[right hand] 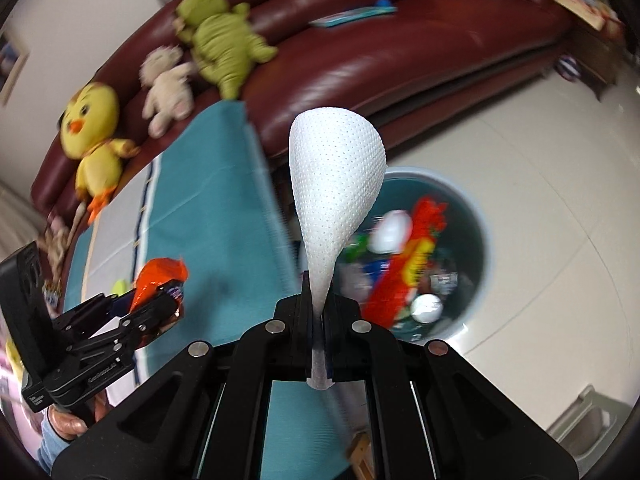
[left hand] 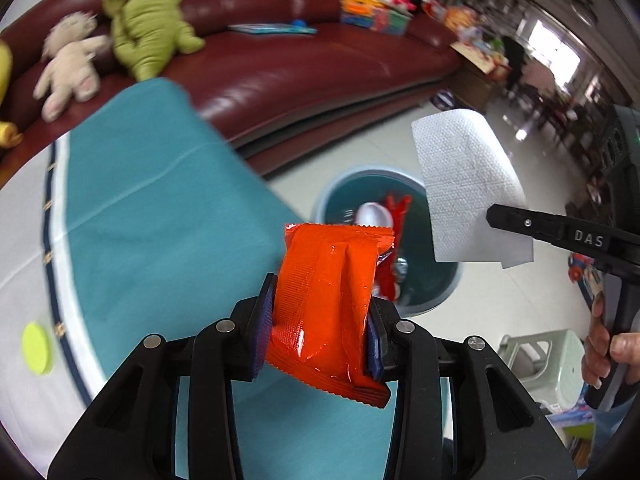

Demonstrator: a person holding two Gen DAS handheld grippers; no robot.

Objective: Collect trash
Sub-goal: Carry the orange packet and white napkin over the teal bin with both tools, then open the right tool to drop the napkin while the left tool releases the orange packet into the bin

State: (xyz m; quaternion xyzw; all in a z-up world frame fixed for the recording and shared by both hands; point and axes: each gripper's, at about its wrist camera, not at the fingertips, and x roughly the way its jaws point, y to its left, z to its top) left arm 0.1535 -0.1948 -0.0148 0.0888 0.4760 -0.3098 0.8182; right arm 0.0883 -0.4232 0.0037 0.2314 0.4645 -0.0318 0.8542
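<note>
My left claw (left hand: pixel 320 320) pinches one orange snack packet (left hand: pixel 328 308), a glossy foil pouch with crimped, ridged ends, its blue-padded fingers pressed against both faces. The packet hangs above the edge of the surface, which is draped in a smooth teal cloth (left hand: pixel 160 208) with a white border, and just short of the bin. My right claw (right hand: pixel 318 320) is pressed together on one white paper towel (right hand: pixel 336 184), a soft sheet with a dimpled, embossed texture that curls up into a rounded cone above the fingertips. From the left wrist view the same towel (left hand: pixel 464 176) hangs flat from the right claw (left hand: pixel 504 220) over the bin.

The one round bin (left hand: pixel 440 292) stands on the pale tiled floor beside the surface, teal inside with a light rim, already holding red wrappers and white balls of paper. Behind it runs a shiny dark red leather sofa (right hand: pixel 400 64) carrying three plush toys: one yellow chick (right hand: pixel 94 132), one cream (right hand: pixel 166 88), one green (right hand: pixel 222 40).
</note>
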